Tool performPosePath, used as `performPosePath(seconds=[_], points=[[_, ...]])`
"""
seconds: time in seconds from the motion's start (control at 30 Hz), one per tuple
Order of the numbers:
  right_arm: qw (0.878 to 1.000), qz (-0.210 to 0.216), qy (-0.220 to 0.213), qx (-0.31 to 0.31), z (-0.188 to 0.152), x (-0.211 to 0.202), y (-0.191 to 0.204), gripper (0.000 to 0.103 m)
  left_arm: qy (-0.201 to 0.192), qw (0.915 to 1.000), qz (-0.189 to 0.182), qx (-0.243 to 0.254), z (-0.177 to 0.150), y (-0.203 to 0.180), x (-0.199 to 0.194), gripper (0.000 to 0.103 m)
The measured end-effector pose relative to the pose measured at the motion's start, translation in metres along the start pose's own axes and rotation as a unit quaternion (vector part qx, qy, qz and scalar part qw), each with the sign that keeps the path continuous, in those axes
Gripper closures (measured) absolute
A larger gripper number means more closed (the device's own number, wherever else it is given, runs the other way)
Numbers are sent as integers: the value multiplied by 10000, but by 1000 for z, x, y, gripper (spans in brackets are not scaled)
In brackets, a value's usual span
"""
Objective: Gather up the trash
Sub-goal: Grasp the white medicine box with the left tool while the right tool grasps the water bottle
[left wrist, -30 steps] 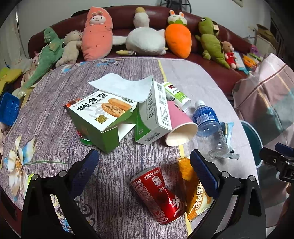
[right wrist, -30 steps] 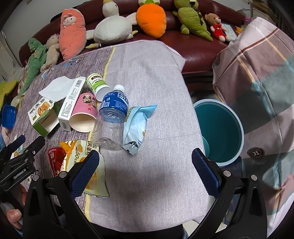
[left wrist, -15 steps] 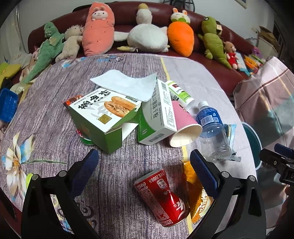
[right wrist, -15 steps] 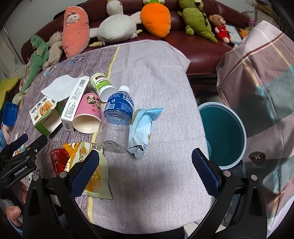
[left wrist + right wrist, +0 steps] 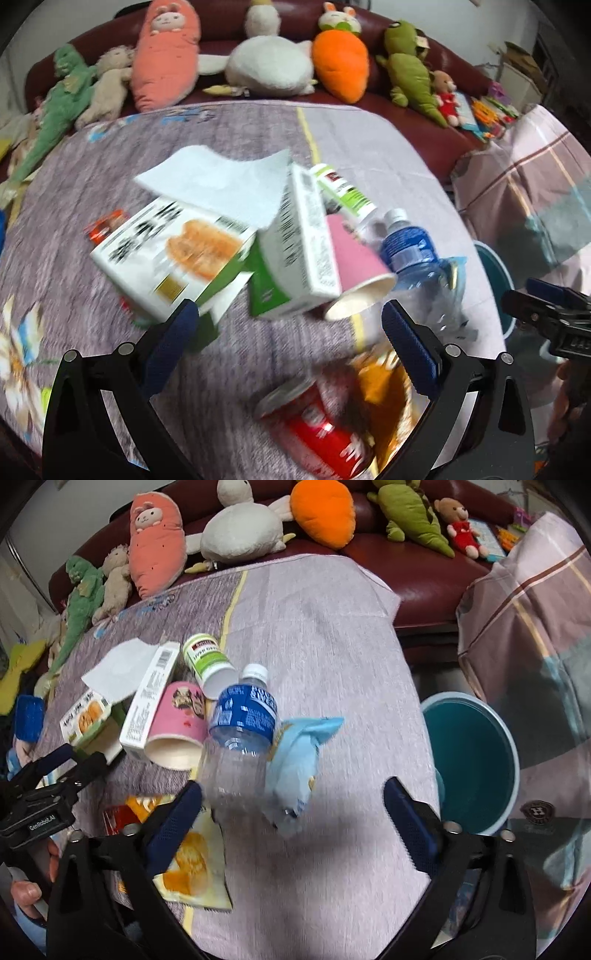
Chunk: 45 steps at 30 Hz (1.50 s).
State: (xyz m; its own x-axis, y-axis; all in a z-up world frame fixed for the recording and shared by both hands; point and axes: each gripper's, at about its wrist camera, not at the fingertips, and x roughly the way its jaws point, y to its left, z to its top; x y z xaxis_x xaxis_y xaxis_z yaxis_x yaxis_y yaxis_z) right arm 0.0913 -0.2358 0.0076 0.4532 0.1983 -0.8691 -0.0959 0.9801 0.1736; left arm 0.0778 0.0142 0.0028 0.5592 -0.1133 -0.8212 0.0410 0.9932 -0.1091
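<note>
Trash lies on a purple-clothed table (image 5: 325,635). In the left wrist view my left gripper (image 5: 288,325) is open and empty above a red can (image 5: 317,432) and an orange snack bag (image 5: 384,398), with a green-white food box (image 5: 166,258), a carton (image 5: 295,251) and a pink paper cup (image 5: 354,266) just beyond. In the right wrist view my right gripper (image 5: 293,797) hovers with its jaws closing. The clear bottle (image 5: 240,738) and a light blue wrapper (image 5: 295,760) lie between the fingers, and the pads touch neither.
A teal bin (image 5: 472,764) stands on the floor off the table's right edge, beside a plaid blanket (image 5: 524,620). A white tissue (image 5: 221,188) and a green-labelled tub (image 5: 343,192) lie further back. Plush toys (image 5: 269,62) line the dark red sofa behind.
Both grippers have moved forward over the table. The boxes and cup sit nearer the left fingers, the bottle and wrapper nearer the right fingers. Both views are blurred with motion now.
</note>
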Motion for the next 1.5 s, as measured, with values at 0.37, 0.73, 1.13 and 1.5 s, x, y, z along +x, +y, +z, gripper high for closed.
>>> performPosePath(seconds=[0.37, 0.73, 1.13, 1.5], points=[[9998, 92, 0, 191, 13, 13, -15, 16, 566, 9980, 111, 257, 55, -21, 57, 42], [9986, 471, 166, 147, 28, 33, -9, 37, 702, 9954, 533, 385, 53, -15, 75, 38], [9937, 935, 619, -82, 37, 66, 21, 40, 784, 9966, 225, 81, 28, 15, 71, 49], [9883, 930, 1210, -54, 44, 108, 31, 37, 865, 9962, 115, 63, 35, 15, 86, 67]])
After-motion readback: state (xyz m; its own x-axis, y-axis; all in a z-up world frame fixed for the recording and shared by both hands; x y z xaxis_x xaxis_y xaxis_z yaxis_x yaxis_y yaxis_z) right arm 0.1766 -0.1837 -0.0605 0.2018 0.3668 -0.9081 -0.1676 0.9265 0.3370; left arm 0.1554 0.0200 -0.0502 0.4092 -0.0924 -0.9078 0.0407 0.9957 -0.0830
